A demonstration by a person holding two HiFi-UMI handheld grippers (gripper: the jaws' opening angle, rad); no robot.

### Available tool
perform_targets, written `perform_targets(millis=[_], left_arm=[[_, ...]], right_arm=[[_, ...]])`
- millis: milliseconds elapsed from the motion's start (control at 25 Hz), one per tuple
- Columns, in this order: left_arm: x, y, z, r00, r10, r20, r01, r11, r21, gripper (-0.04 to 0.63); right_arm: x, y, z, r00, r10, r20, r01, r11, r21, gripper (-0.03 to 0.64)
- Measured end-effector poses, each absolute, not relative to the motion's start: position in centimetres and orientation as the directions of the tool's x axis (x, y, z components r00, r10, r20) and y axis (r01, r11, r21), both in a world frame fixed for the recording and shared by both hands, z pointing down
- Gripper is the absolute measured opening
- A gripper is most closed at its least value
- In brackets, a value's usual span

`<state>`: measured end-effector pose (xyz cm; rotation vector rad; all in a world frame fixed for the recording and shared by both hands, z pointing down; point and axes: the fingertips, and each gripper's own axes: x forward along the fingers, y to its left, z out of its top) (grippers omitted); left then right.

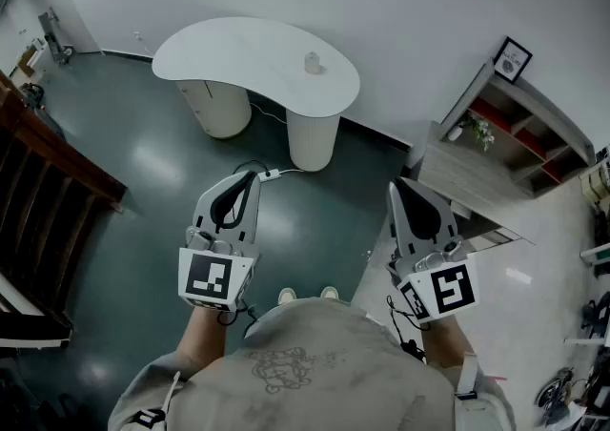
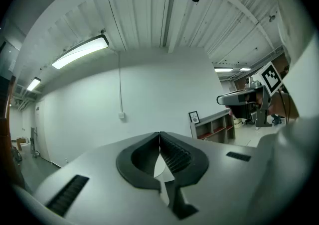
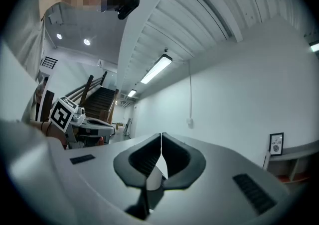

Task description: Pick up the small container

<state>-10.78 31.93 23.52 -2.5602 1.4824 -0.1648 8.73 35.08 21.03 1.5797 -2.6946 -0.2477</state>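
A small pale container [image 1: 313,63] stands on the white curved table [image 1: 238,57] far ahead in the head view. Both grippers are held close to the person's body, well short of the table. My left gripper [image 1: 250,175] points forward, jaws together, nothing between them; in the left gripper view its tips [image 2: 160,134] meet against the white wall. My right gripper [image 1: 396,185] is likewise shut and empty, with its tips [image 3: 161,135] closed in the right gripper view. Neither gripper view shows the container.
The table stands on two round white pedestals [image 1: 313,138] over a dark green floor [image 1: 143,172]. A dark wooden staircase [image 1: 38,181] runs along the left. A grey shelf unit [image 1: 496,133] with a plant and a framed picture sits at the right.
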Motion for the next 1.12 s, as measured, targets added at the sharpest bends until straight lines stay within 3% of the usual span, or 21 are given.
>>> perform_targets(millis=[1120], left_arm=[[-2.2, 31.1, 25.4, 0.453, -0.89, 0.047, -0.867, -0.452, -0.208, 0.018]], right_arm=[[16.5, 33.1, 23.8, -0.58, -0.814, -0.036, -0.814, 0.576, 0.079, 0.031]])
